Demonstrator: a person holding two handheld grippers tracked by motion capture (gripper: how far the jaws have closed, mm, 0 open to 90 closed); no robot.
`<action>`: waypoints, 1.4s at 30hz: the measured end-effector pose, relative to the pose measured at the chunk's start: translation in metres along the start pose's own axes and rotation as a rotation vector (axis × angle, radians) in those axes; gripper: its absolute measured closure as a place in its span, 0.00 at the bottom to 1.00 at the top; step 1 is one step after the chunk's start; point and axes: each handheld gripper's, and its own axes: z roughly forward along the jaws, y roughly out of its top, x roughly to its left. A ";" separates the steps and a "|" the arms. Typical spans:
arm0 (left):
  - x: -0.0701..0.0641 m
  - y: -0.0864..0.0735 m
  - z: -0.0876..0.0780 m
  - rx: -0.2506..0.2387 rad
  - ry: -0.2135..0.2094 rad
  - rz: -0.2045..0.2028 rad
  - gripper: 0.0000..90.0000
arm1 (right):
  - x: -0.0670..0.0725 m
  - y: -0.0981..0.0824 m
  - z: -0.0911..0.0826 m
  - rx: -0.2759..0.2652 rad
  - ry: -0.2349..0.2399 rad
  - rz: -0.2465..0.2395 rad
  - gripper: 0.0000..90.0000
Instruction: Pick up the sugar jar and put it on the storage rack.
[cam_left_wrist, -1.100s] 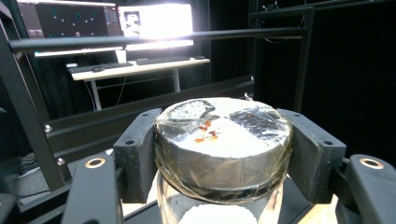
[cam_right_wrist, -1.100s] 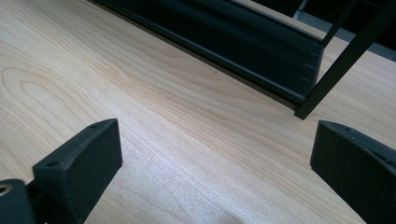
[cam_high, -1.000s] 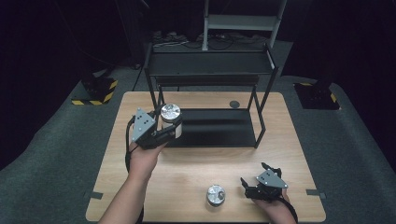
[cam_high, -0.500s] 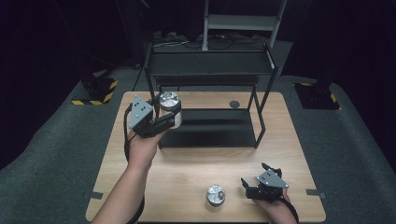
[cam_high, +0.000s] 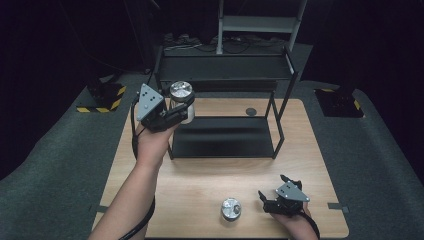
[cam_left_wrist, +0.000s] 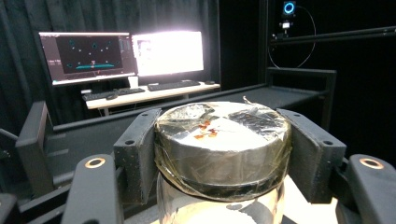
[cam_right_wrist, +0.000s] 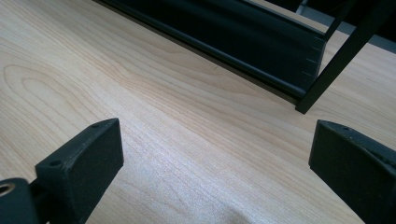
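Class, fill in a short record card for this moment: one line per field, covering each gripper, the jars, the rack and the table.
left gripper: shut on the foil-lidded jar, held in the air by the rack's left post
right gripper: open, nothing between the jaws, low over the table's near right corner
second jar: upright on the table, apart from the right gripper
rack: black, two shelves
table: light wood
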 end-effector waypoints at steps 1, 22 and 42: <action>0.000 0.002 0.003 -0.002 0.000 0.002 0.38 | 0.000 0.000 0.000 0.000 0.000 0.000 0.02; -0.009 0.025 0.040 -0.039 0.002 0.021 0.38 | -0.002 -0.001 -0.001 -0.007 0.003 0.017 0.02; -0.015 0.032 0.081 -0.059 0.018 0.036 0.38 | -0.002 -0.002 -0.001 -0.008 0.005 0.021 0.02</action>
